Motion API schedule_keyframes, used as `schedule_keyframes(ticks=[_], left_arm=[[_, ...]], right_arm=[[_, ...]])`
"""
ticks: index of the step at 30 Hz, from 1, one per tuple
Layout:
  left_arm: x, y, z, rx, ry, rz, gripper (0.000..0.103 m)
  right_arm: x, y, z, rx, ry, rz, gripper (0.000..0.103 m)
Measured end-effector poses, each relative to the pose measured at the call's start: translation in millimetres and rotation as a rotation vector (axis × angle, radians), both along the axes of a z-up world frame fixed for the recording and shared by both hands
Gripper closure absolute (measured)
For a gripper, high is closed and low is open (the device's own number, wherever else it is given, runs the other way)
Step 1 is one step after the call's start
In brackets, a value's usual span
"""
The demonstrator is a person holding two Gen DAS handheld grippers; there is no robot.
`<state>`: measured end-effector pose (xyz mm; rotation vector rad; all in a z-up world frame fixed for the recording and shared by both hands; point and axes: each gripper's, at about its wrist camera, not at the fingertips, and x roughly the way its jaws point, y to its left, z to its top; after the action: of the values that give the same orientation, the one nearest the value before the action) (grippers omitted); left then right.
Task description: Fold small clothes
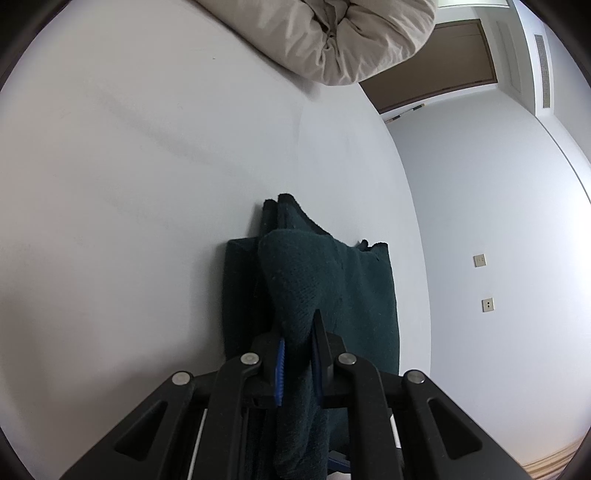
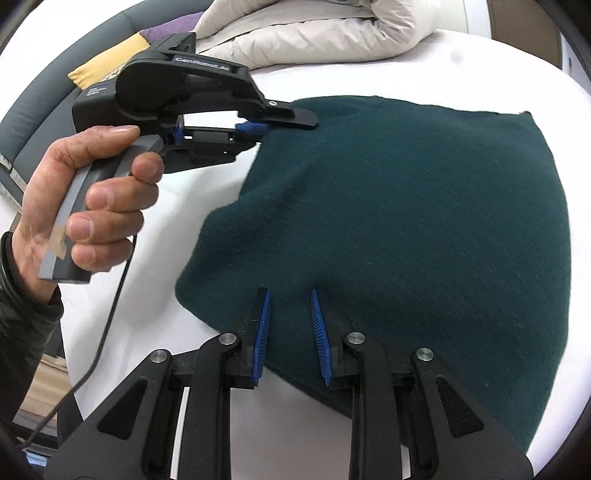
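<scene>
In the right wrist view a person's left hand [image 2: 92,206] wraps the grey grip of the left tool [image 2: 291,122], held about level, clenched on the far left edge of the dark green knit garment [image 2: 406,221] and lifting a fold. The garment lies spread on a white bed [image 2: 184,177], a beige duvet [image 2: 306,33] behind. The right tool [image 2: 290,295] points down at the near hem, blue pads parted, gripping nothing. Housing lettering: "GenRobot.AI".
</scene>
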<state>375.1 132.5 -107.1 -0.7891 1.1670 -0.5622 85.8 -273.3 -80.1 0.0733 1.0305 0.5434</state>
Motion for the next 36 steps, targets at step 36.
schedule_keyframes(ticks=[36], left_arm=[[-111.1,-29.4,-14.8,0.194,-0.15,-0.029,0.099]], right_arm=[[3.5,-172.3,-33.3,0.736,0.211,-0.279,0.077]])
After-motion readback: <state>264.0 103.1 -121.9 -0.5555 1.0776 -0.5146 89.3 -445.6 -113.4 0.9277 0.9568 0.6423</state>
